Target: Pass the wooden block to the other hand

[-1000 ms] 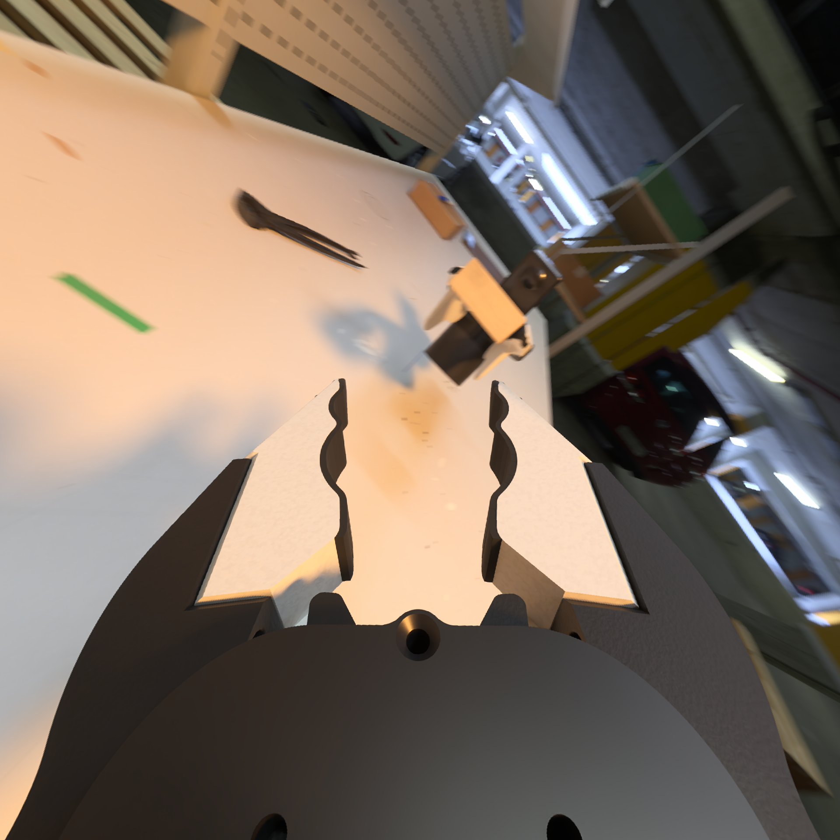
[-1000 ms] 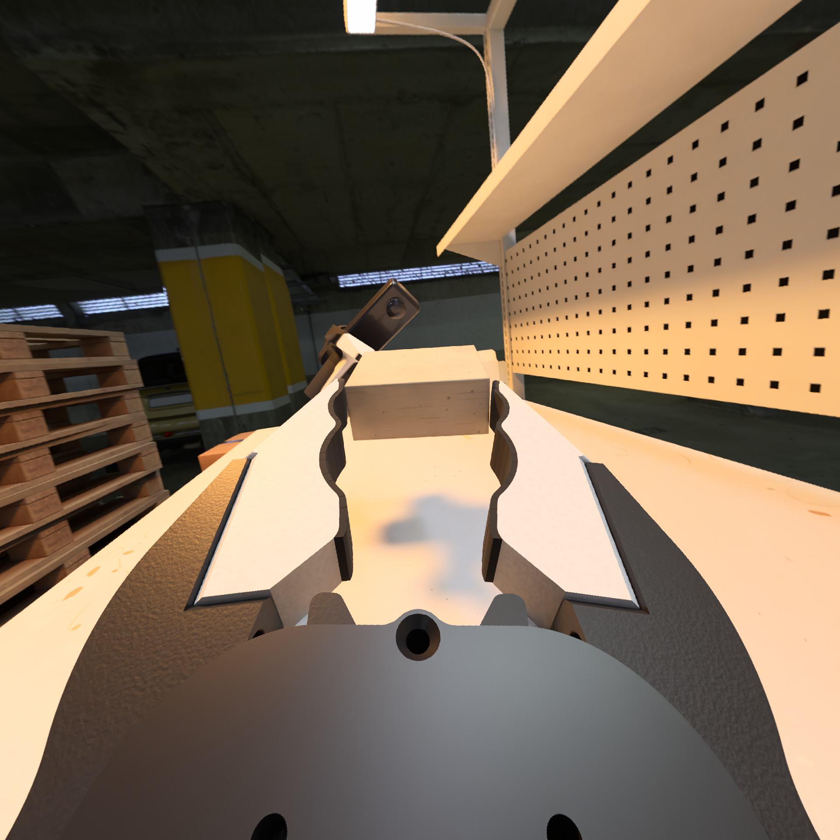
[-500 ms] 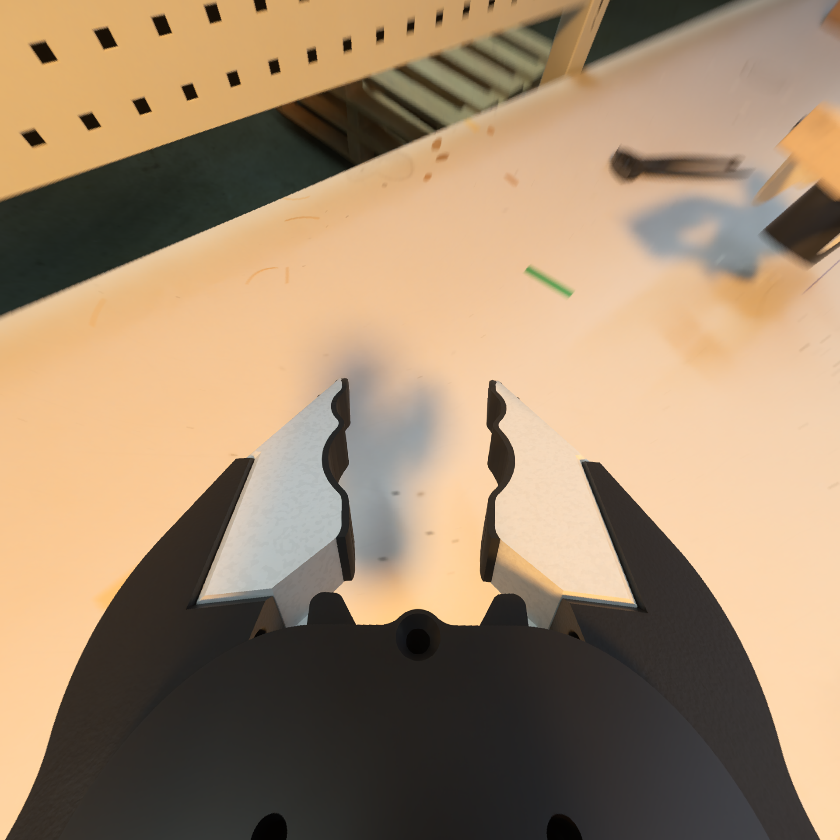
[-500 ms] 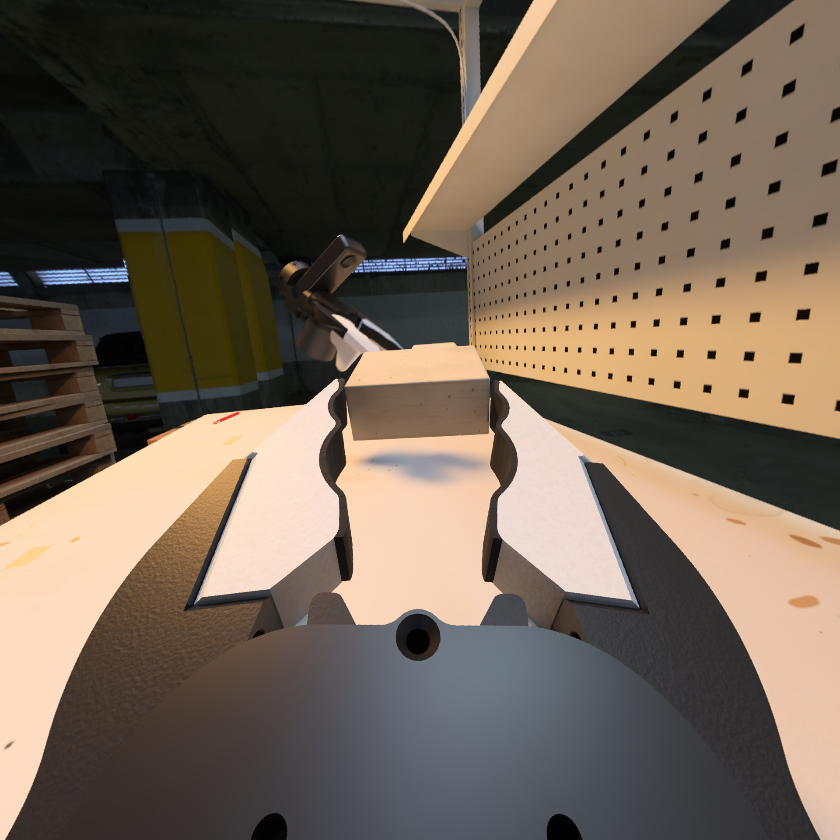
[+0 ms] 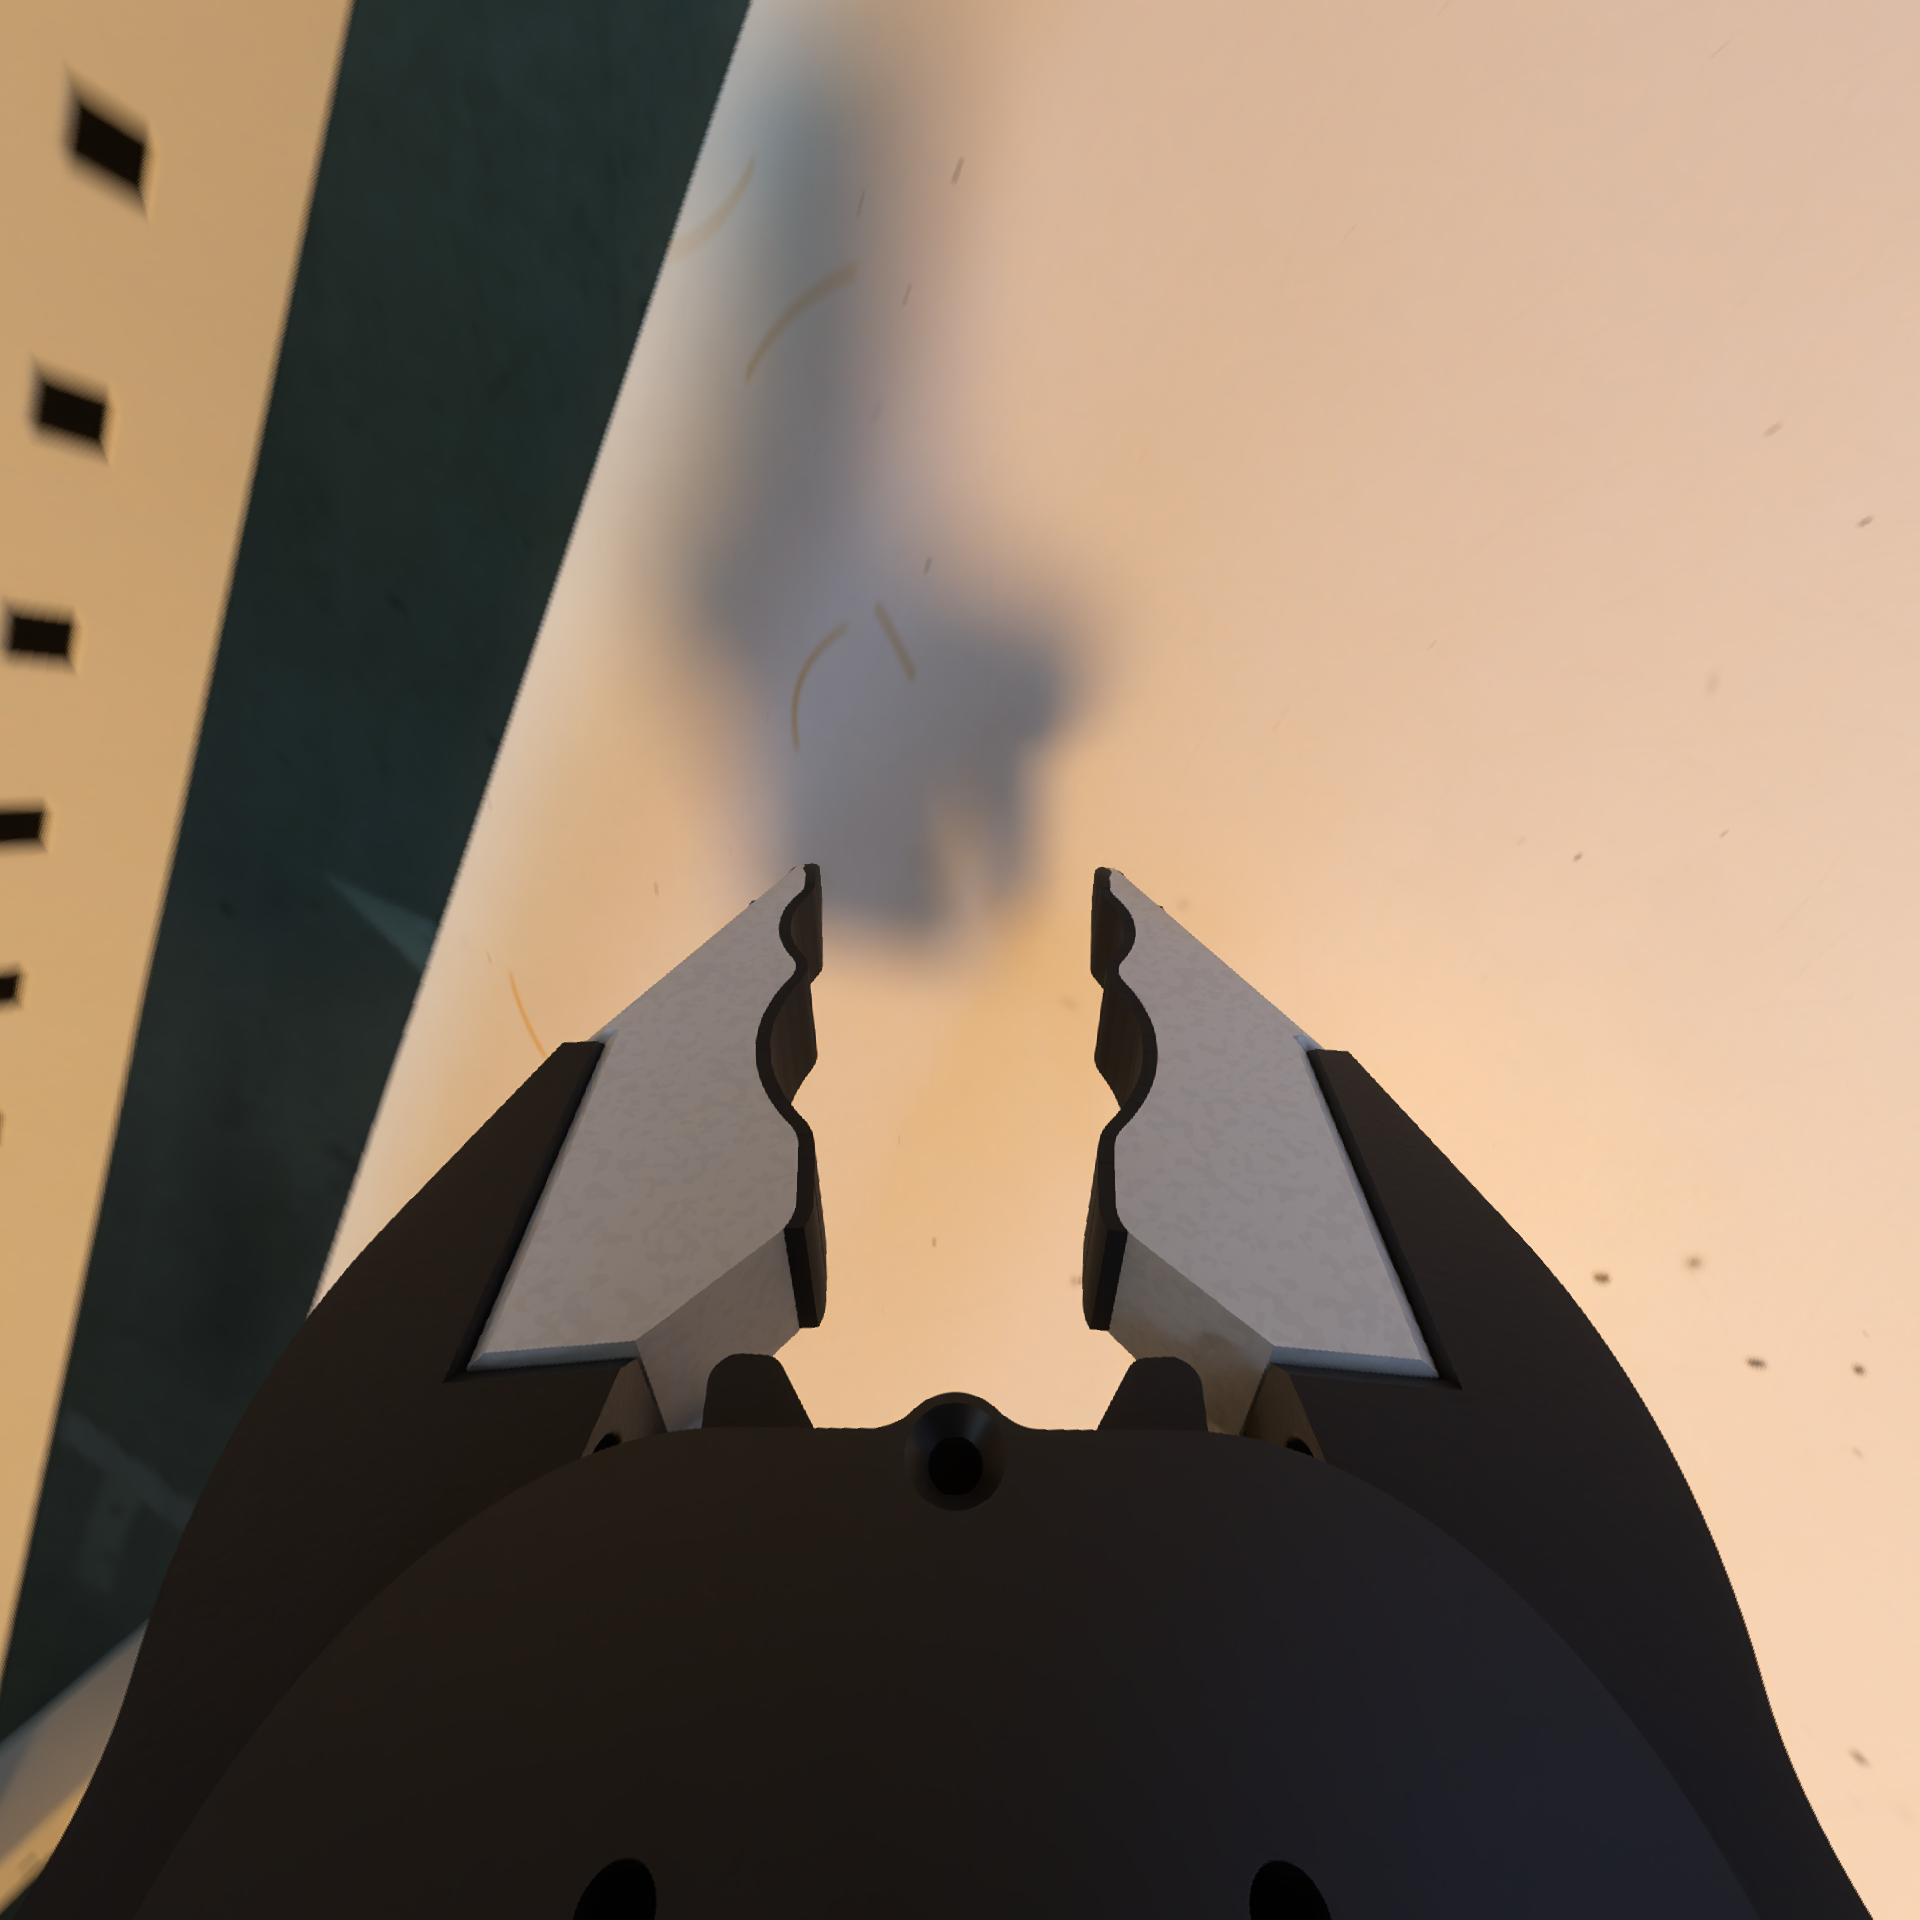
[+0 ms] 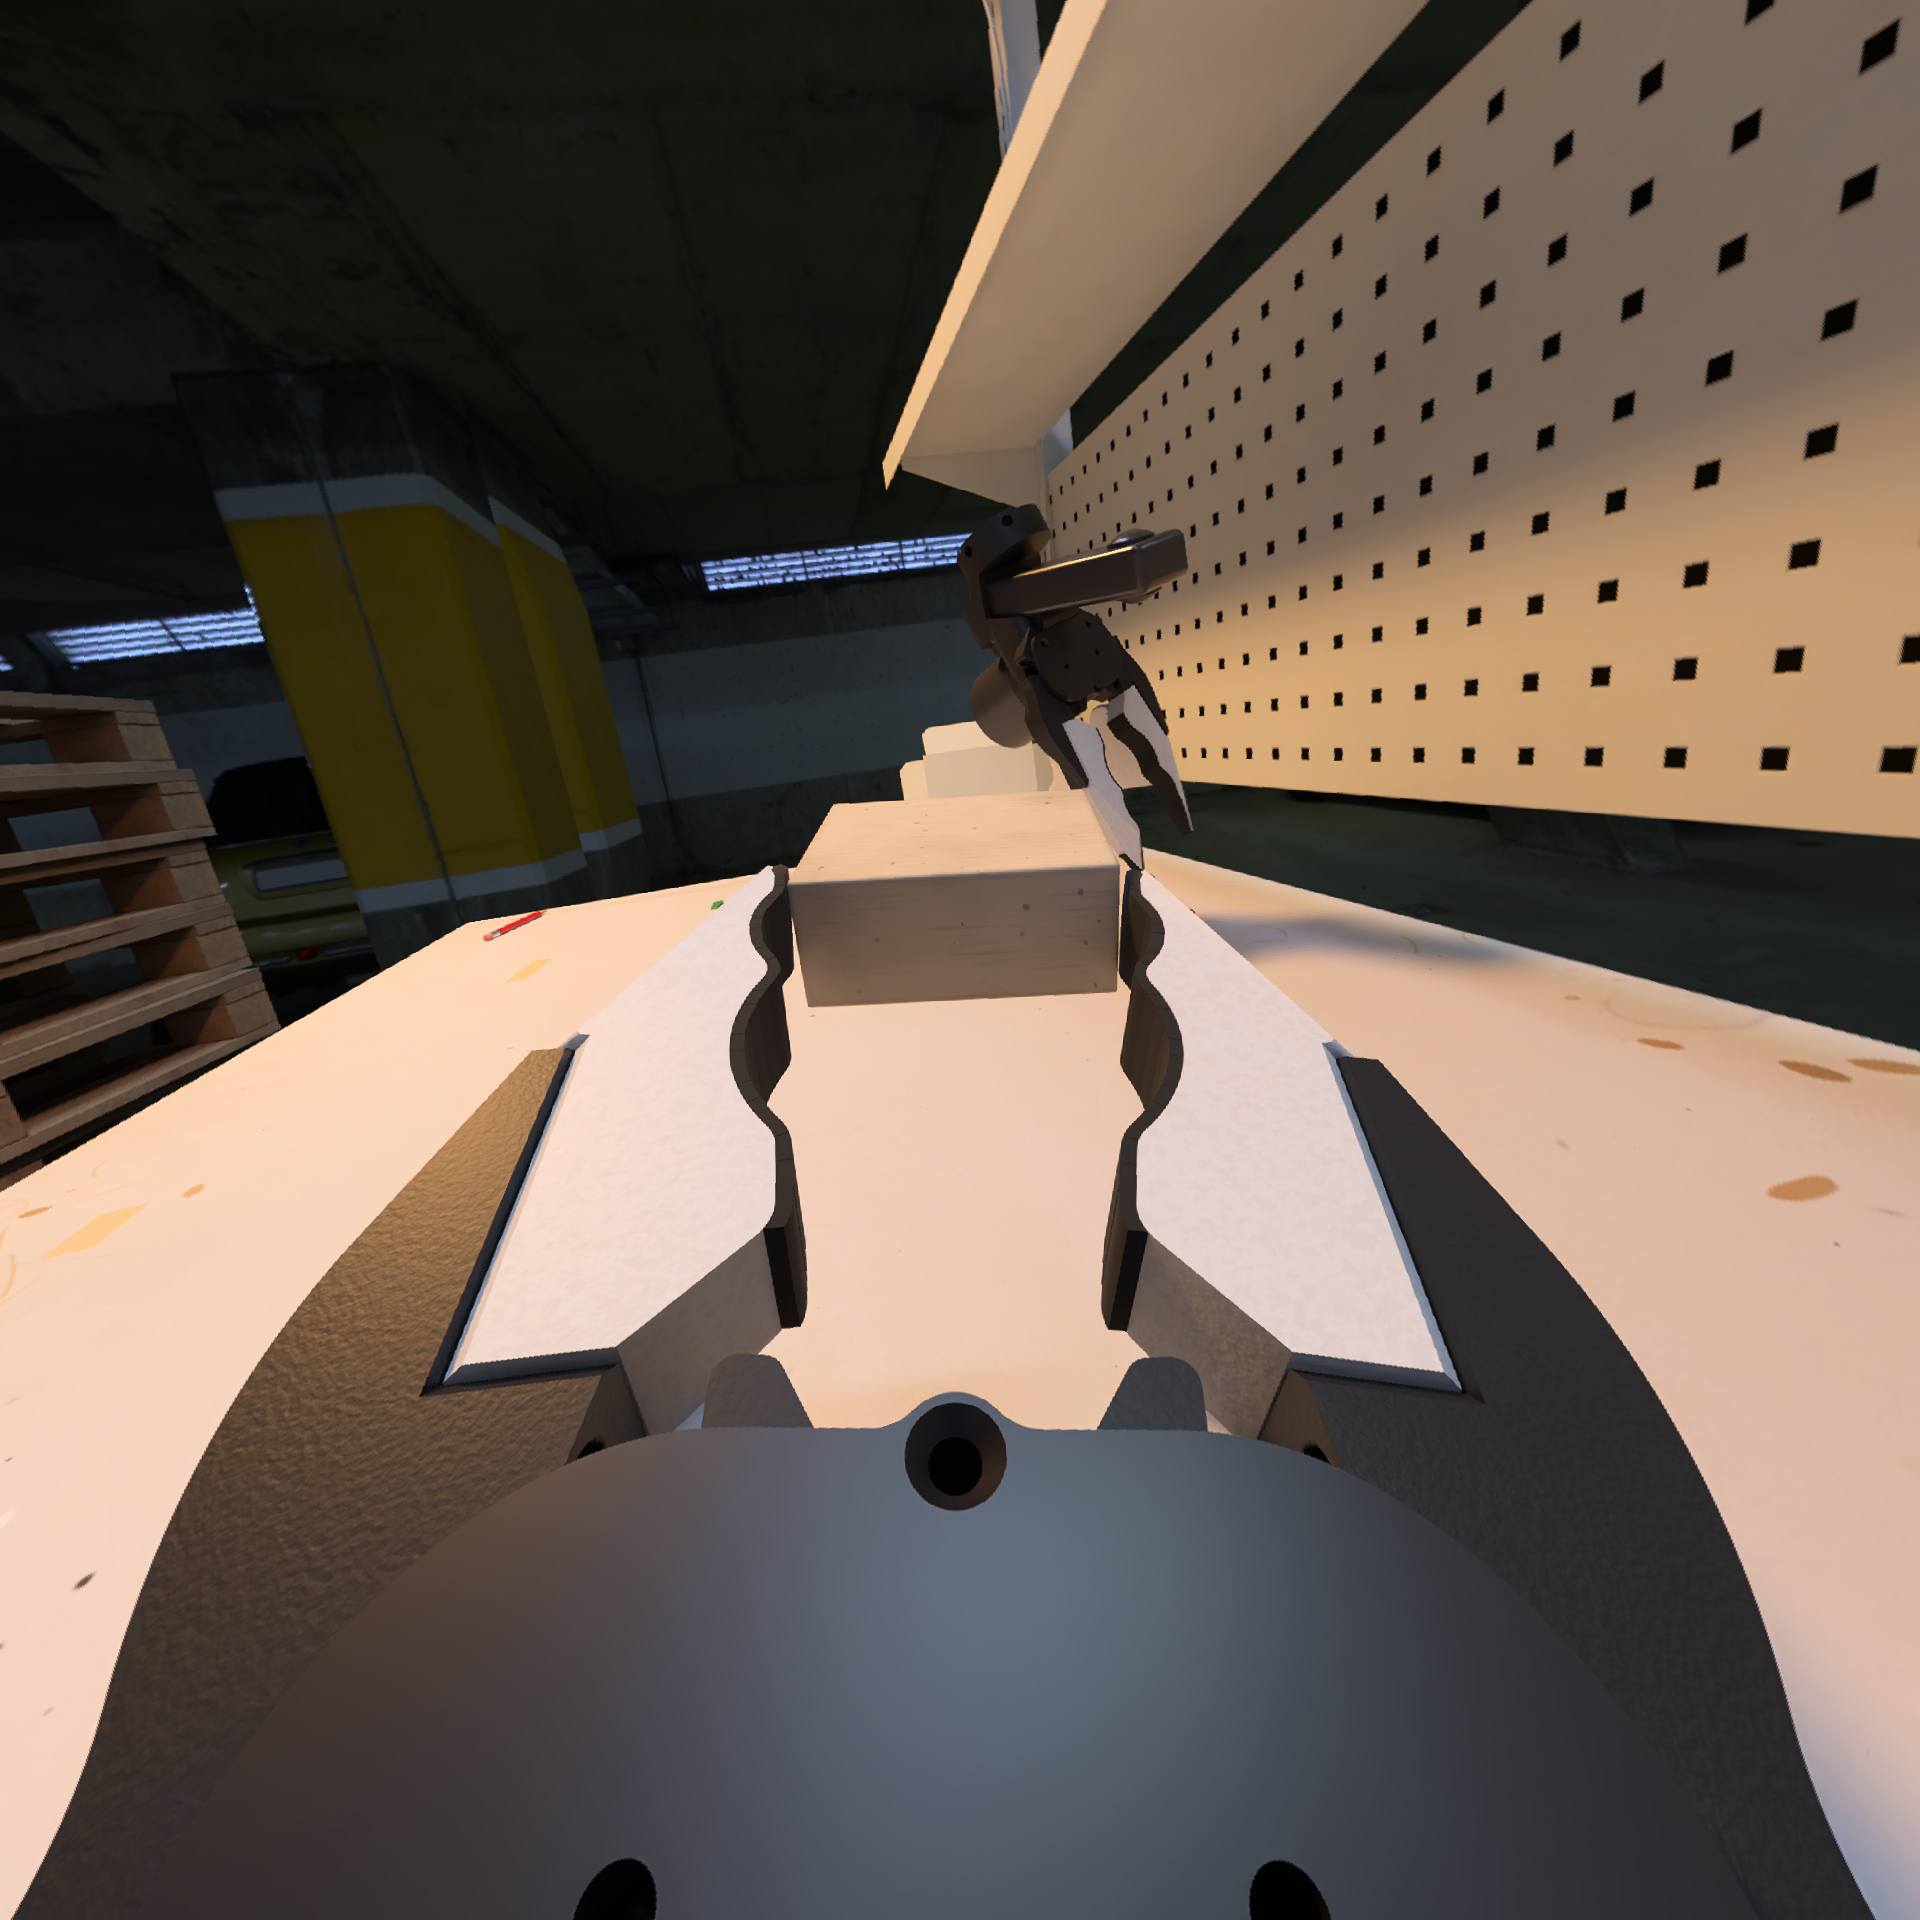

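The pale wooden block sits clamped between the tips of my right gripper, held above the workbench top. My left gripper is open and empty, pointing down at the bench top near its back edge; its soft shadow lies just ahead of the fingertips. In the right wrist view the left gripper hangs farther off, up and to the right of the block, fingers pointing down, in front of the pegboard. The block does not show in the left wrist view.
A pegboard wall with a shelf above runs along the bench's back; it also shows in the left wrist view beside a dark gap. A red pencil, yellow pillars and wooden pallets lie beyond.
My left gripper has swung away from the right one and the black tool, and now points down at the bench by the pegboard. My right gripper still holds the block and has turned a little.
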Available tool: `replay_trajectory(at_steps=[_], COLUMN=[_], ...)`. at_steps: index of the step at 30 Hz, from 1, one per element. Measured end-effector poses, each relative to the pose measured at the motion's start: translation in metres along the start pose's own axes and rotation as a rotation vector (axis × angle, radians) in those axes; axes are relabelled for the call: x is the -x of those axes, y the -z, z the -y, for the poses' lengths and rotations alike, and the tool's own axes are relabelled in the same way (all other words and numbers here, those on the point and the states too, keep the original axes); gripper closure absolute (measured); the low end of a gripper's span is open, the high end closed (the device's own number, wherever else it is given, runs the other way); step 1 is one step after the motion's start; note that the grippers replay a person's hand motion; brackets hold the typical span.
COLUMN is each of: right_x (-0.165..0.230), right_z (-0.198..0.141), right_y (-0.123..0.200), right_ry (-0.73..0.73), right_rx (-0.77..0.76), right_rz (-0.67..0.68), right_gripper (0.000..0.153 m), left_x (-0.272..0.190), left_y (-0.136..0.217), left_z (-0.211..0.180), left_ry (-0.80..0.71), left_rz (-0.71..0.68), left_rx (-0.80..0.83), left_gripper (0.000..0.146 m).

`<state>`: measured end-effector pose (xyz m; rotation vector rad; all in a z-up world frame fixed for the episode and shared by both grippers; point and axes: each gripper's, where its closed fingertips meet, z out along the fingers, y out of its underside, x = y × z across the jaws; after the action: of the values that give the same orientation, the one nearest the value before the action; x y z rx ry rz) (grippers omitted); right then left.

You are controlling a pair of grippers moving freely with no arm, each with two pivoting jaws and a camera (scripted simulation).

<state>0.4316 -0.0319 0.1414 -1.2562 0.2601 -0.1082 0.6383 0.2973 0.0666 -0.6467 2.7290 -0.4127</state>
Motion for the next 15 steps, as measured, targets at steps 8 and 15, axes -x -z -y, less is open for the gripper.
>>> replay_trajectory(at_steps=[8, 15], right_x=[-0.001, 0.003], right_z=[-0.003, -0.009], right_y=[-0.001, -0.007], right_ry=[-0.011, -0.01], right_rx=[0.009, 0.034], right_rz=[0.015, 0.043], right_gripper=[0.089, 0.089], left_x=[-0.025, -0.009], left_y=[0.043, 0.024], left_z=[-0.052, -0.075], left_ry=[-0.119, -0.546], left_rz=[-0.22, -0.002], left_rx=[0.108, 0.289], left_gripper=[0.099, 0.099])
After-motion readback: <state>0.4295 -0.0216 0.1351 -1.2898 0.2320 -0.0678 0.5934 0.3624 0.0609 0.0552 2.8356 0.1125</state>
